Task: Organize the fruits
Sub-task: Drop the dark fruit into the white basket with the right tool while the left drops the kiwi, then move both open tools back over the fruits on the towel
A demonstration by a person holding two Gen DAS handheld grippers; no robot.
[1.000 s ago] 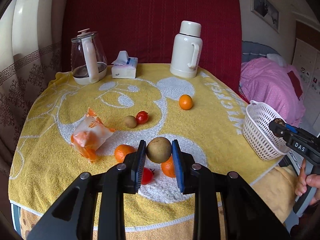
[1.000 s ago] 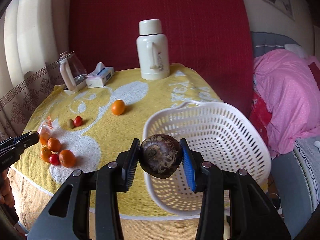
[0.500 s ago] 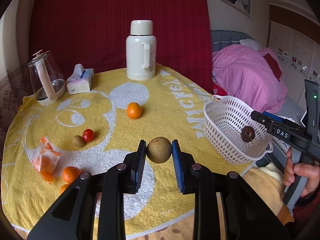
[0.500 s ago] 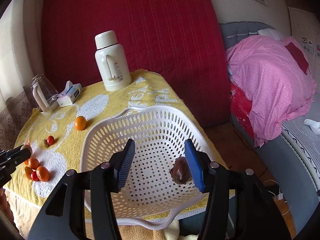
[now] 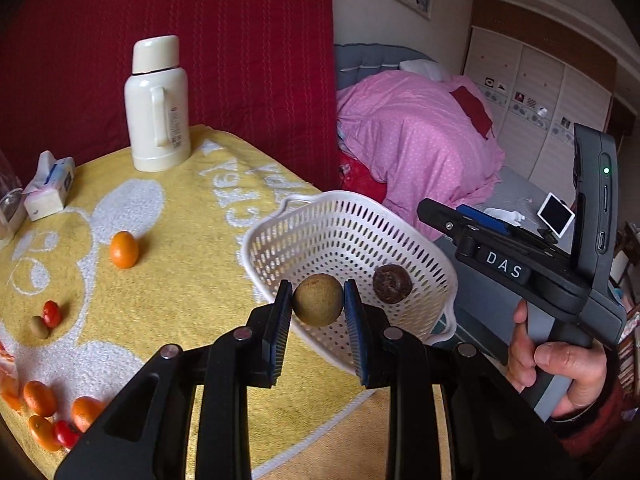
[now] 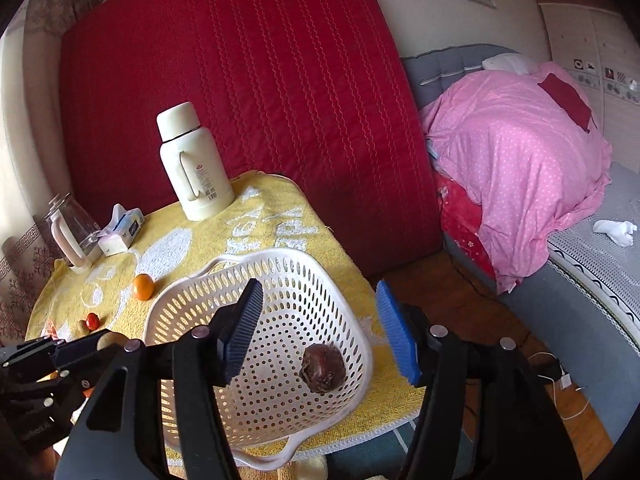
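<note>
My left gripper is shut on a round brown-green fruit and holds it just over the near rim of the white basket. A dark brown fruit lies in the basket; it also shows in the right wrist view. My right gripper is open and empty above the basket. An orange, a small red fruit and a small brown fruit lie on the yellow towel. Several oranges sit at the near left edge.
A cream thermos, a tissue box and a glass kettle stand at the back of the table. A red padded wall is behind. A bed with a pink quilt is to the right.
My left gripper has swung right with its fruit to the basket's rim. My right gripper opened and let the dark fruit fall into the basket, then drew back a little.
</note>
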